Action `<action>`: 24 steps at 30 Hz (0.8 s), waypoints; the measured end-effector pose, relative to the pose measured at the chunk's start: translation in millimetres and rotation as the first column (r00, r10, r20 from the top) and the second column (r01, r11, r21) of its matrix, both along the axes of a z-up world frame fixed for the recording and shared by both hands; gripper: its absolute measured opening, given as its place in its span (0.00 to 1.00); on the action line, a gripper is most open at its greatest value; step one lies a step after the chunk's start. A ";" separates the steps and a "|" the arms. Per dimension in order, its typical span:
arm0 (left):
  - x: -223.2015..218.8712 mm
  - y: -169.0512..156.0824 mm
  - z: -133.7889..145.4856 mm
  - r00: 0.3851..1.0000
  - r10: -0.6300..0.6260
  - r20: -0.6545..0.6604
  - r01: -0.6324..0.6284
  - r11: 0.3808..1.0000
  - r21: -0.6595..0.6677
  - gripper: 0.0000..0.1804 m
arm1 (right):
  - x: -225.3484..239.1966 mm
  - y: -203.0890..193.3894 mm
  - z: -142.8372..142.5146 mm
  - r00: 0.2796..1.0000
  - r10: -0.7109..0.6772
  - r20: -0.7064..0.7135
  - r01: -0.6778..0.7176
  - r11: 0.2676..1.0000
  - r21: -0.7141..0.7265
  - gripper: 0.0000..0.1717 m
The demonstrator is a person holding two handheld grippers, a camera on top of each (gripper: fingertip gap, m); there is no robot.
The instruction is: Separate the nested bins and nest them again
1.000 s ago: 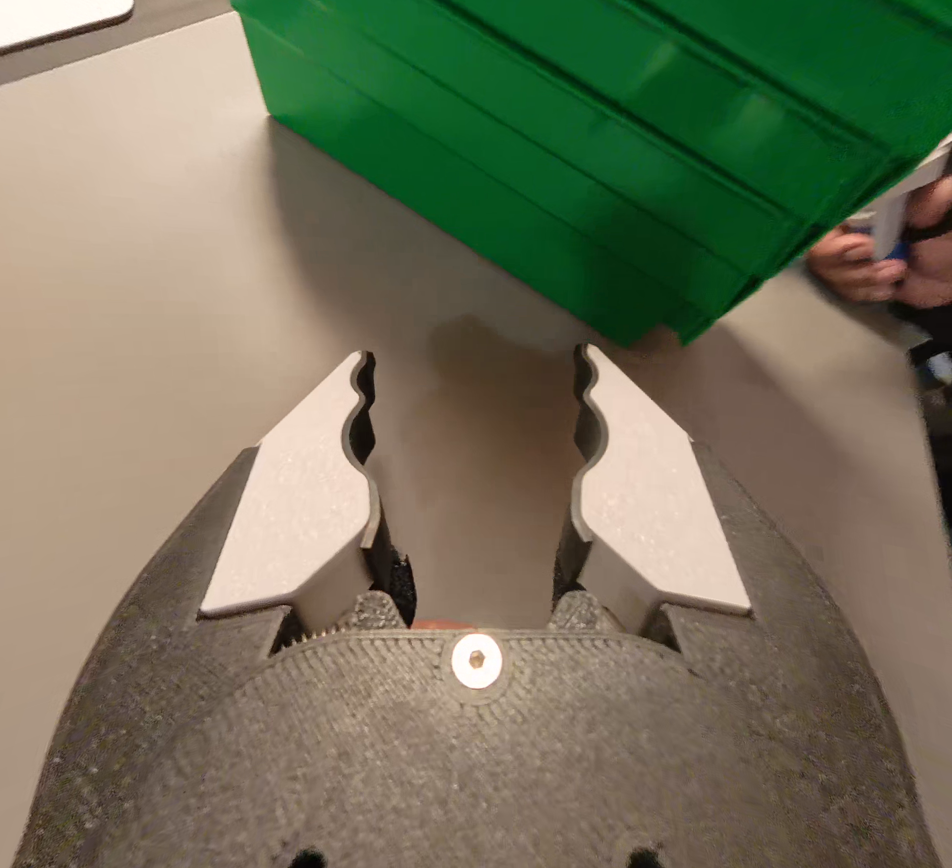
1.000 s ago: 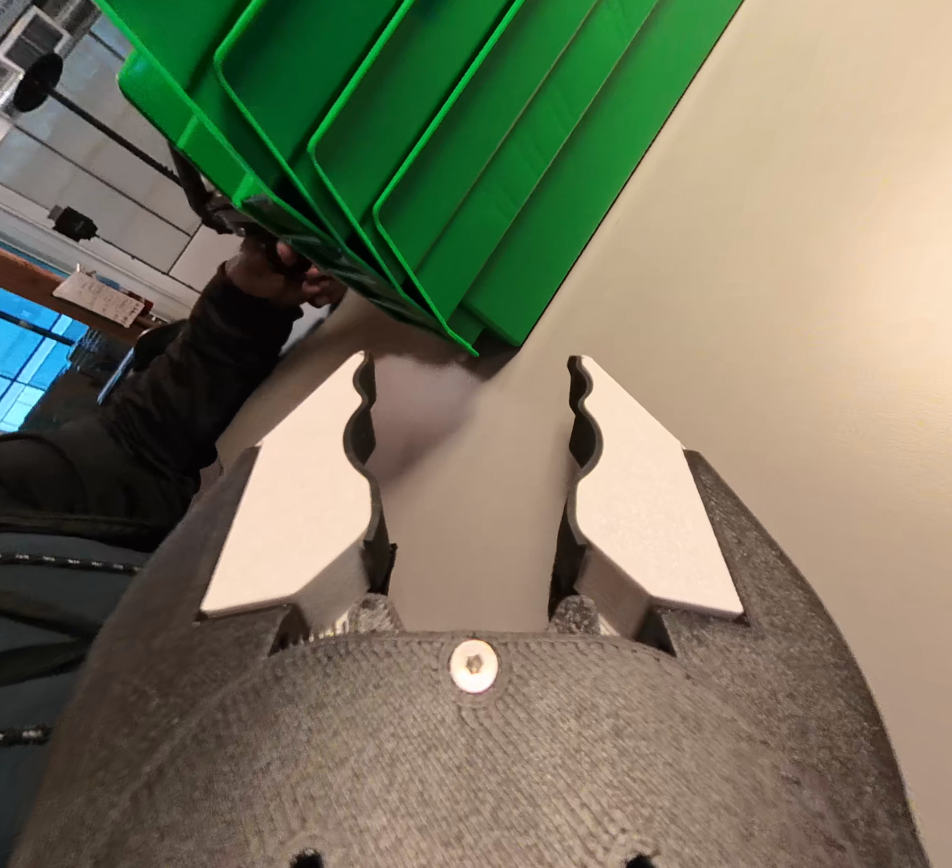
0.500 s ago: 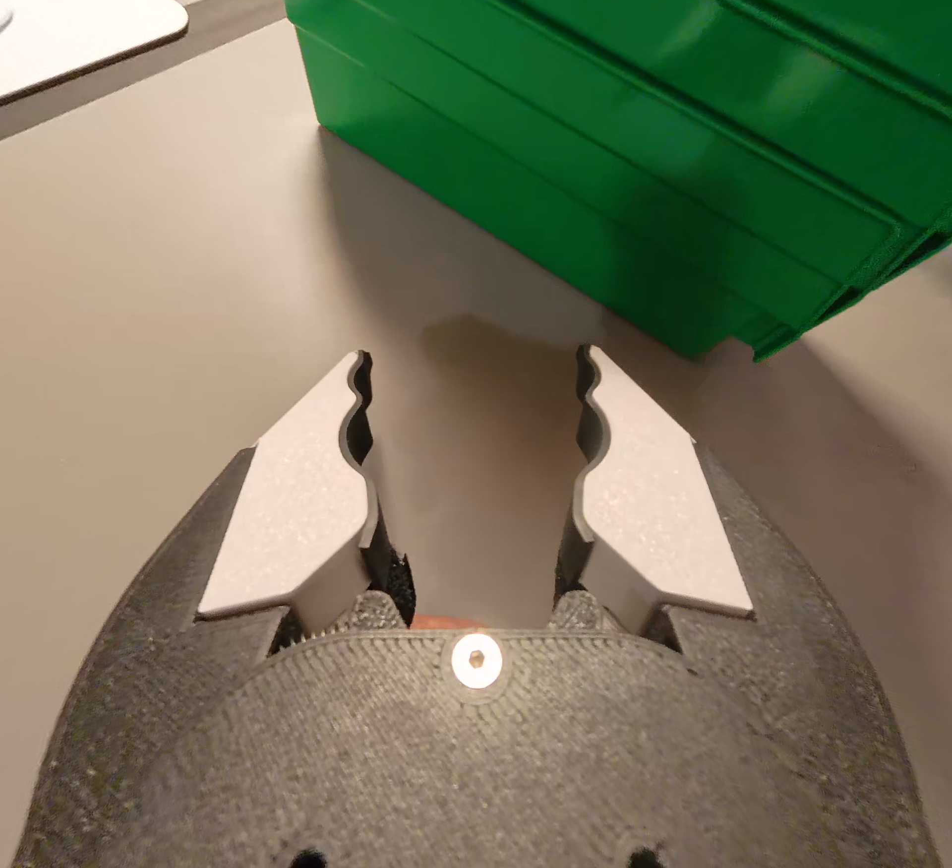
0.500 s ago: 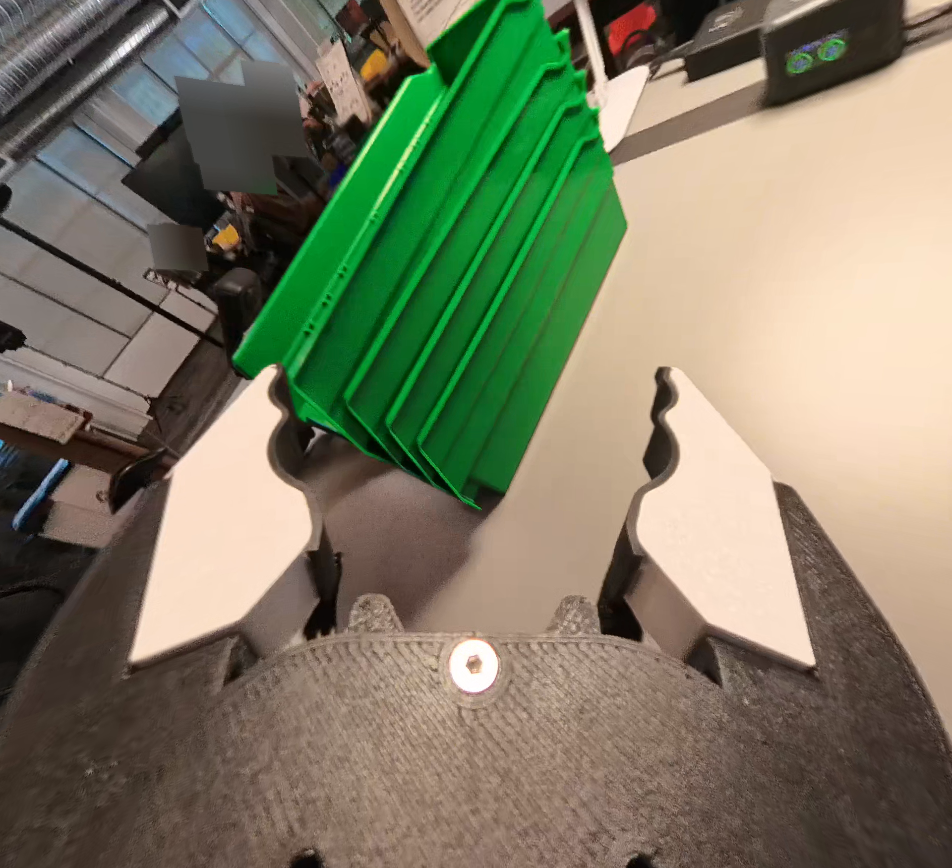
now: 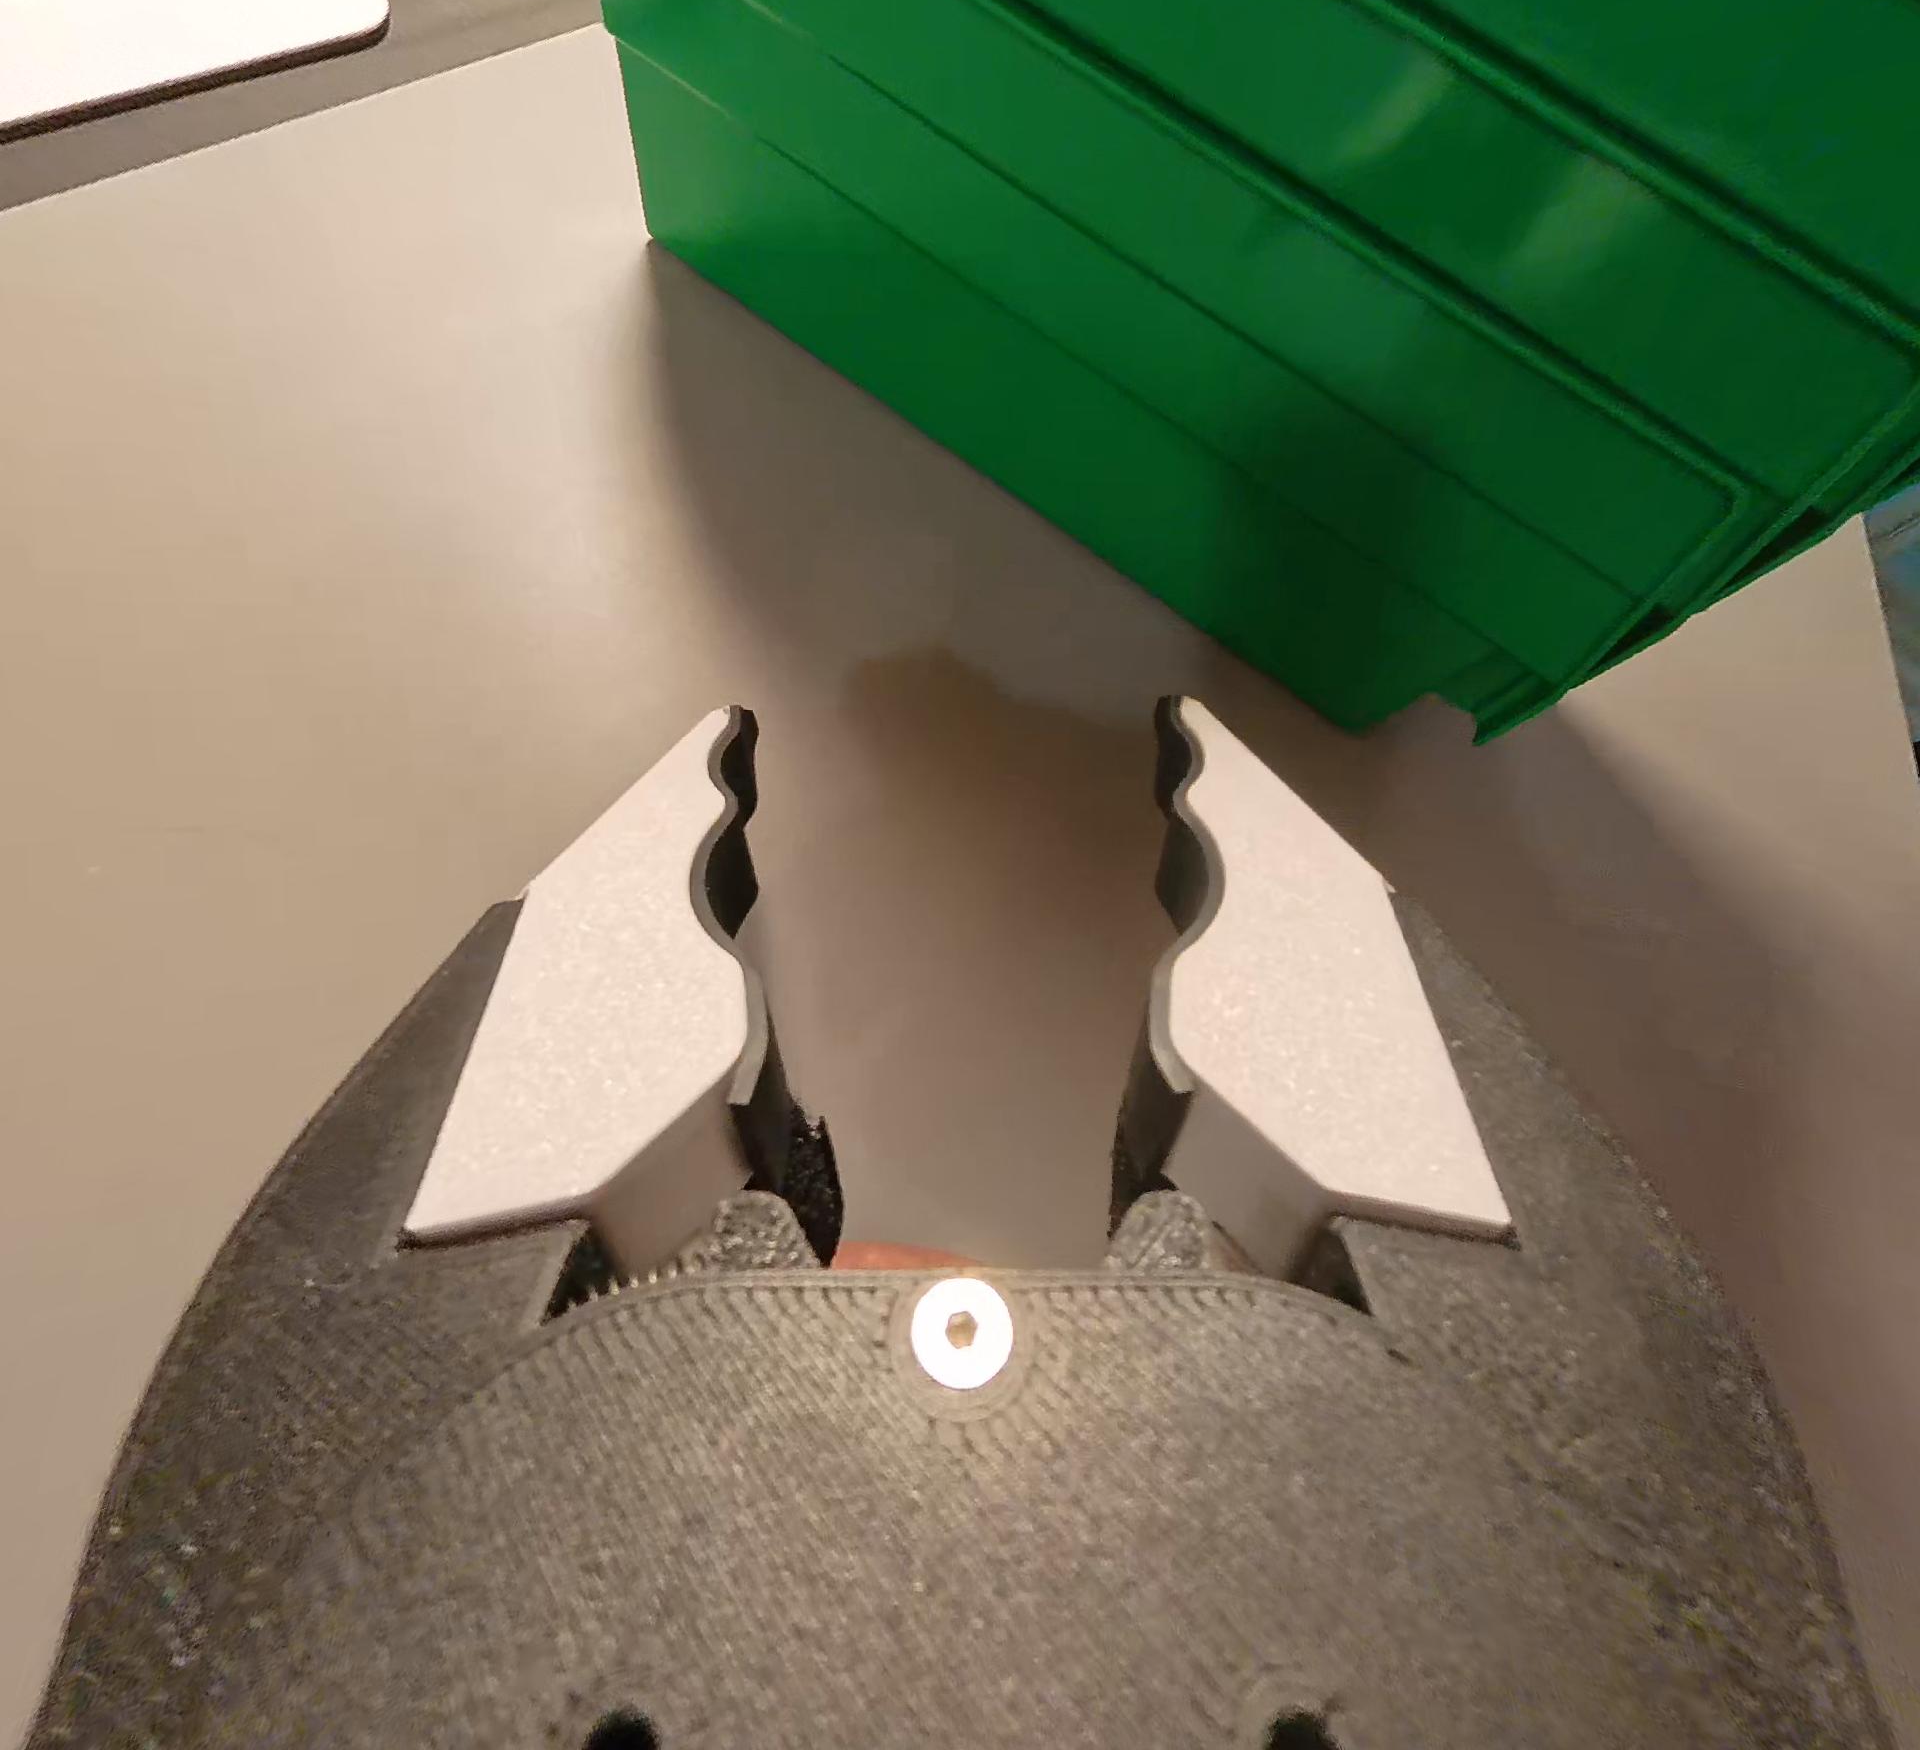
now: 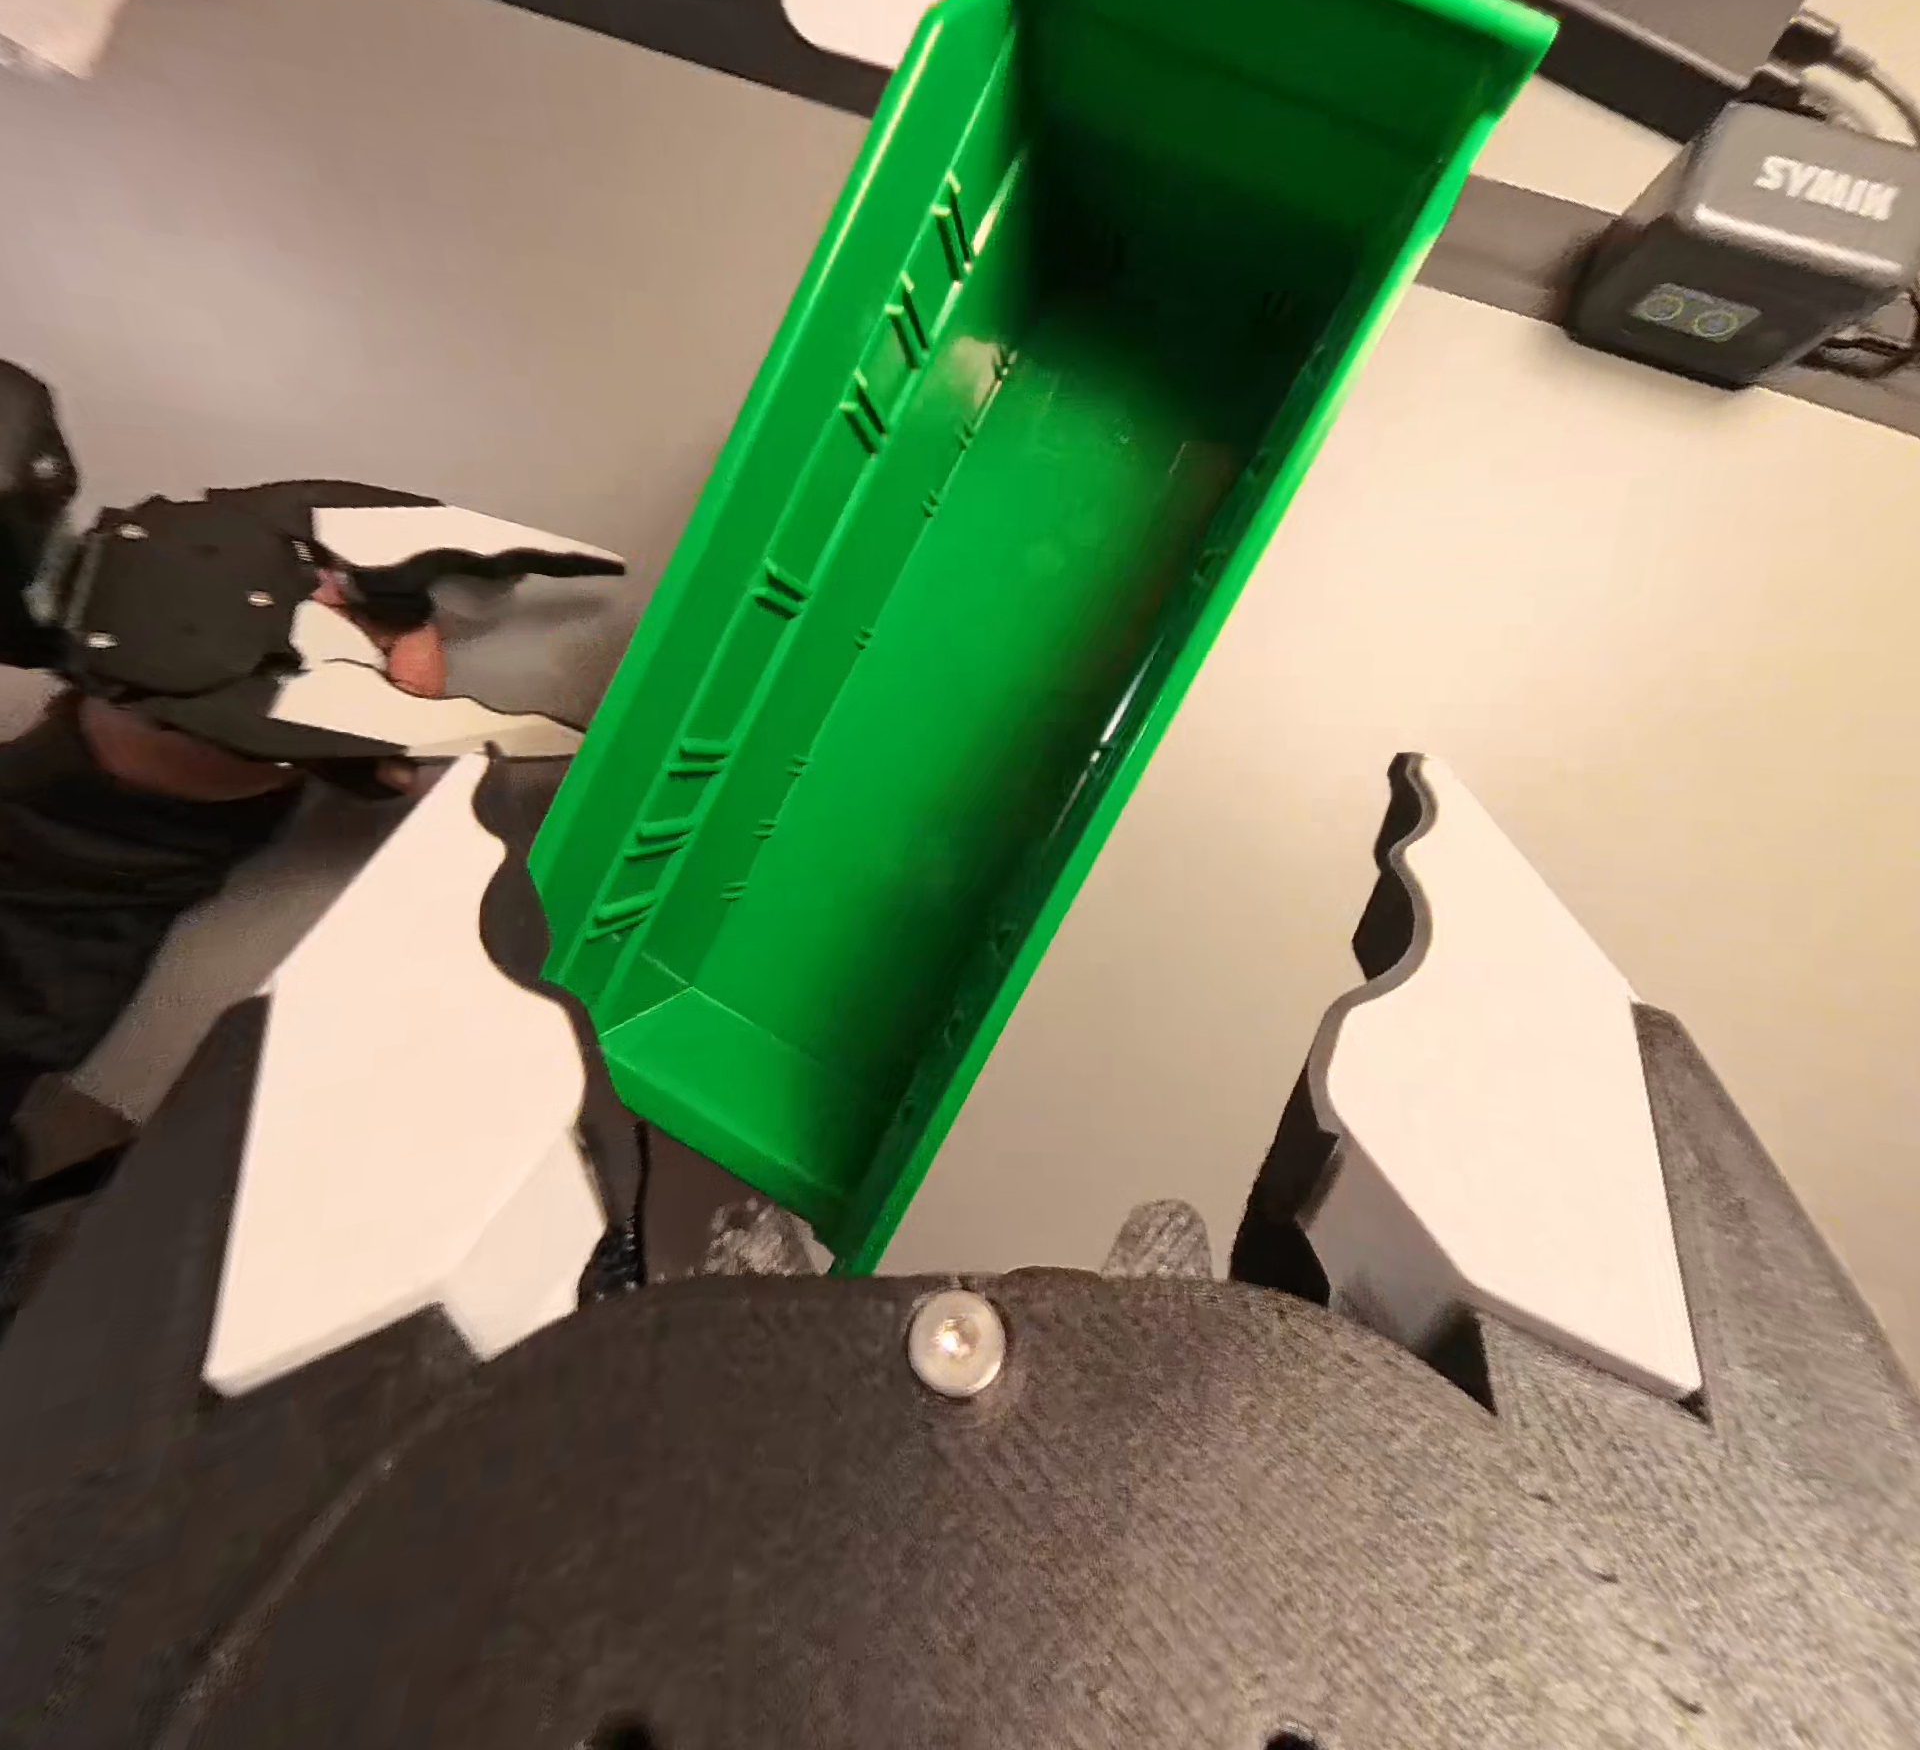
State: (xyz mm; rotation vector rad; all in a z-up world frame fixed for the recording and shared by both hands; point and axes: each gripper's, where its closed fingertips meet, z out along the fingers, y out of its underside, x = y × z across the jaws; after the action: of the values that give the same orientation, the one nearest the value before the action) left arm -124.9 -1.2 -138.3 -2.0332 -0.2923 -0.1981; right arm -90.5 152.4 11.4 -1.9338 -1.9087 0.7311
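Your right gripper (image 6: 940, 770) has spread much wider than a second ago and has swung from looking at the side of the bins (image 6: 1039, 557) to looking down into them. Its jaws now straddle the near end of the stack; the right finger (image 6: 1475, 1056) stands well clear of the green wall, and whether the left finger (image 6: 416, 1025) touches the rim you cannot tell. Nothing is clamped.

Your left gripper (image 5: 956, 724) has barely changed: its jaws stand as far apart as before, with only bare table (image 5: 312, 557) between them. It sits just beside the long side of the bins (image 5: 1143, 266), a little nearer their corner than before.

The bins are bright green plastic, nested so that their stepped side walls show as slanted bands. The top one is long and narrow, open, with small ribs along one inner wall and a raised back lip. The stack rests on the beige table, tilted across the right wrist view, with black boxes (image 6: 1756, 266) beyond it.
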 end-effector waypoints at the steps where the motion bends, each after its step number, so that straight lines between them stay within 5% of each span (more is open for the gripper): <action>1: -0.1 -0.1 -0.4 1.000 0.002 -0.002 -0.002 1.000 -0.003 0.42 | -3.6 1.3 -1.0 1.000 -0.006 0.025 0.005 0.999 0.036 0.92; 6: 2.0 0.5 -4.0 0.999 -0.003 -0.045 0.001 0.999 -0.034 0.41 | -10.2 8.2 -15.6 0.987 -0.043 0.152 0.018 0.988 0.156 0.92; 24: 4.2 0.3 -7.8 0.996 -0.010 -0.093 0.003 0.998 -0.067 0.40 | -17.1 -10.2 -43.0 0.953 -0.070 0.295 0.037 0.992 0.119 0.91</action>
State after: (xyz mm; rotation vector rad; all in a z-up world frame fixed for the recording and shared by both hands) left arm -120.7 -0.9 -146.1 -2.1027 -0.2366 -0.0980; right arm -107.7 142.2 -31.6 -2.1128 -2.0073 0.3195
